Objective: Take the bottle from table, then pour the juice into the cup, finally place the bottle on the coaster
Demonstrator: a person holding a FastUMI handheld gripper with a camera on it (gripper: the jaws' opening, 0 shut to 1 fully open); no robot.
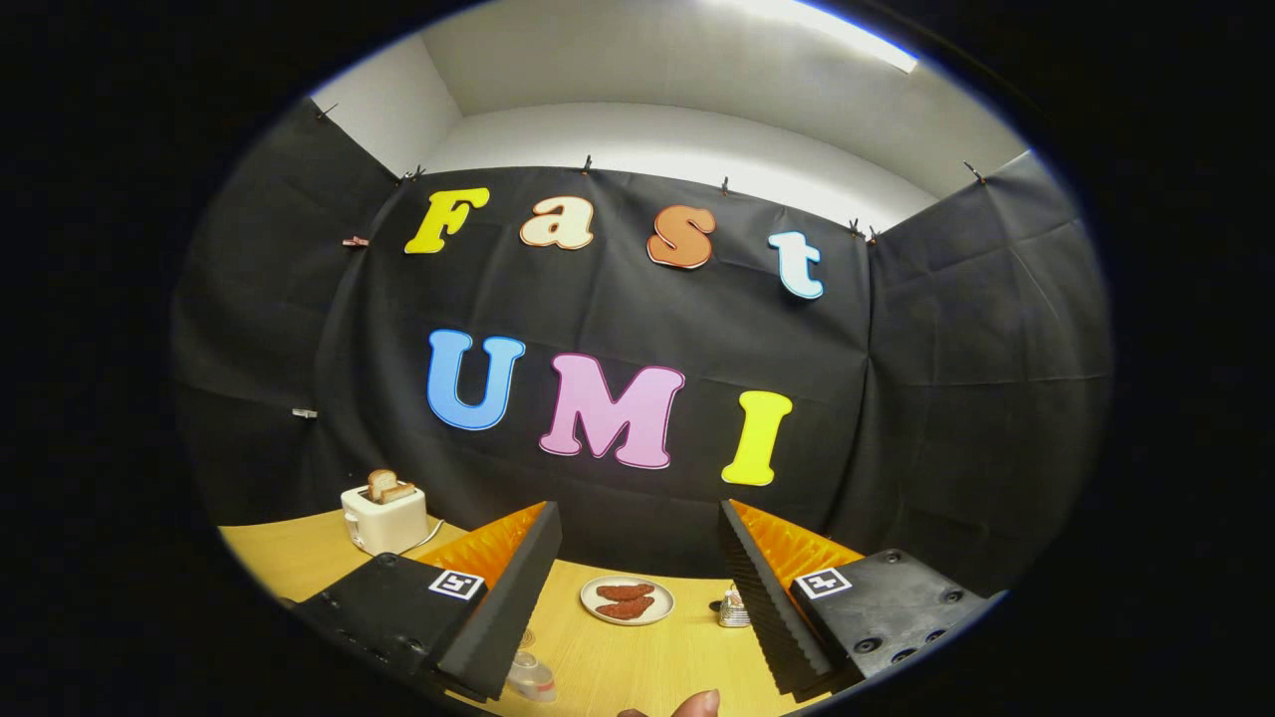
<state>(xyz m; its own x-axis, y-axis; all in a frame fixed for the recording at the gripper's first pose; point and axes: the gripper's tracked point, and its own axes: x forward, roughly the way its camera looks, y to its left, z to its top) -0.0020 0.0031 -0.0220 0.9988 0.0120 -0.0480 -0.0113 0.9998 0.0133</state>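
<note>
1. Gripper view: the gripper hangs above a wooden bench, fingers spread wide, gripping nothing.
2. A small clear bottle lies low beside the left finger, partly hidden.
3. Ahead, between the fingers, a plate holds two reddish-brown pieces.
4. A white toaster with toast stands far left.

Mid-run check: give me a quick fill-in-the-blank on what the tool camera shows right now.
1. The tool has its fingers spread ____, with nothing held between them.
2. Beyond the fingers, a plate on the wooden table holds two brown pieces of ____.
3. Toast slices stick up out of the white ____ standing near the booth's wall.
4. The clear plastic cup lies beside the near end of one ____.

Missing words: open; food; toaster; finger
</note>
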